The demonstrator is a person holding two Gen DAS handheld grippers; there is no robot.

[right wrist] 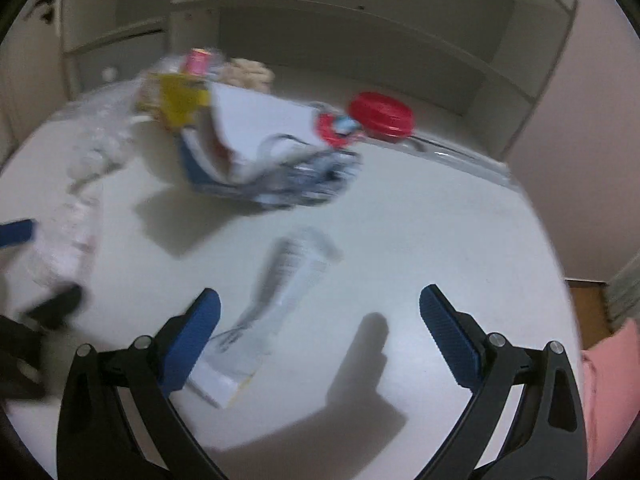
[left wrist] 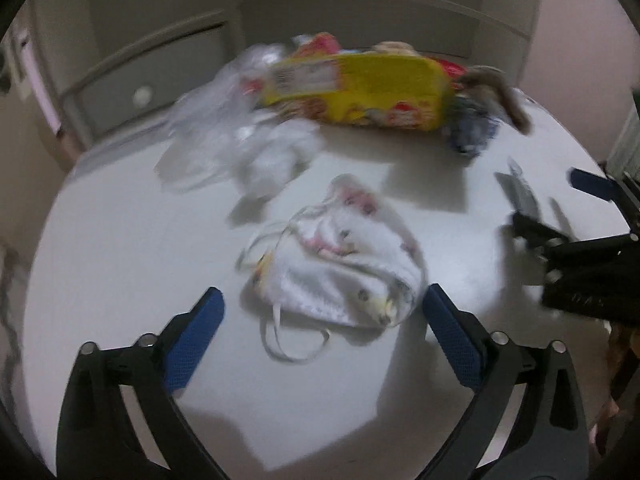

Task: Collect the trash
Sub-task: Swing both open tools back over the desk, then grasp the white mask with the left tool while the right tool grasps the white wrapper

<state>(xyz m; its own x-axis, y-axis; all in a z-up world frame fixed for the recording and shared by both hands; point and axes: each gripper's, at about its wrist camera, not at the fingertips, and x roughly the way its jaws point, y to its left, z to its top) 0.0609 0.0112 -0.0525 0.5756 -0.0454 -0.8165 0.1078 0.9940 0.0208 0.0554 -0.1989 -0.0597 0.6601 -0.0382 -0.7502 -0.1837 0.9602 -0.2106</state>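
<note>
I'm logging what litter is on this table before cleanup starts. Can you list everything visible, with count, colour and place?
table: one, white, under everything
face mask: one, white with small prints, just ahead of the left gripper
clear plastic bags: a blurred heap, count unclear, far left
yellow snack package: one, yellow and red, at the back
brown item: one, right of the package, too blurred to name
paper wrapper: one, white with dark print, by the right gripper's left finger
white and blue bag: one, mid-table
red lid: one, far right
cabinet: pale, behind the table
left gripper: blue pads, open
right gripper: blue pads, open
</note>
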